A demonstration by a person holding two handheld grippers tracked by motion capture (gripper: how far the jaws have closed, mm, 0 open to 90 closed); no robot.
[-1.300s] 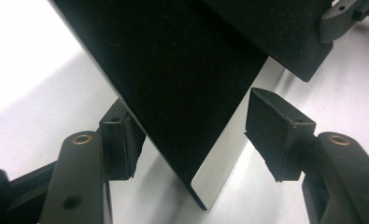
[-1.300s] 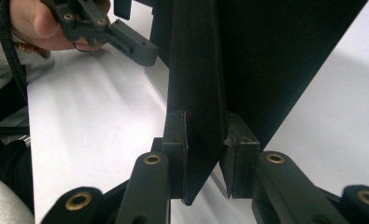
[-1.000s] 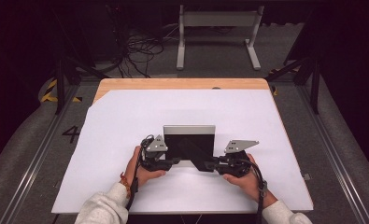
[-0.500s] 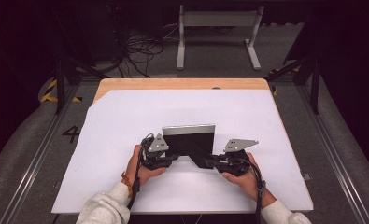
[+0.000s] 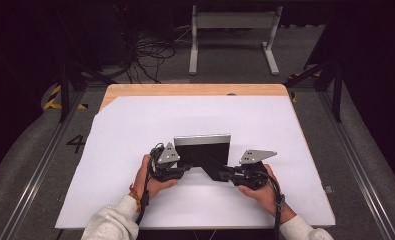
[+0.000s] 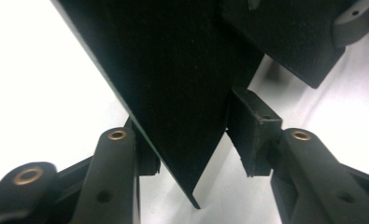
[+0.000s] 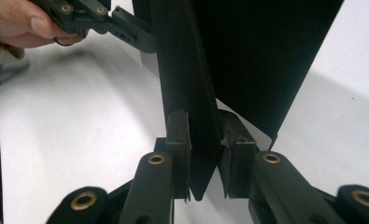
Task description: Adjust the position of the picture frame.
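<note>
My left gripper (image 5: pixel 185 169) jaws have just opened slightly around the black sheet (image 5: pixel 205 155), standing at surface (image 5: pixel 135 125) centre. My right gripper (image 5: pixel 225 173), at 3 o'clock, clamps its corner.

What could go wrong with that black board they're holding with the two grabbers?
1. The left gripper has just been opening its jaws a little. They seem to sit loosely around the corner of the black board, so that side could slip out.
2. Then only the right gripper, pinching the board's edge, would hold it. The board might twist or flop onto the white table cover.
</note>
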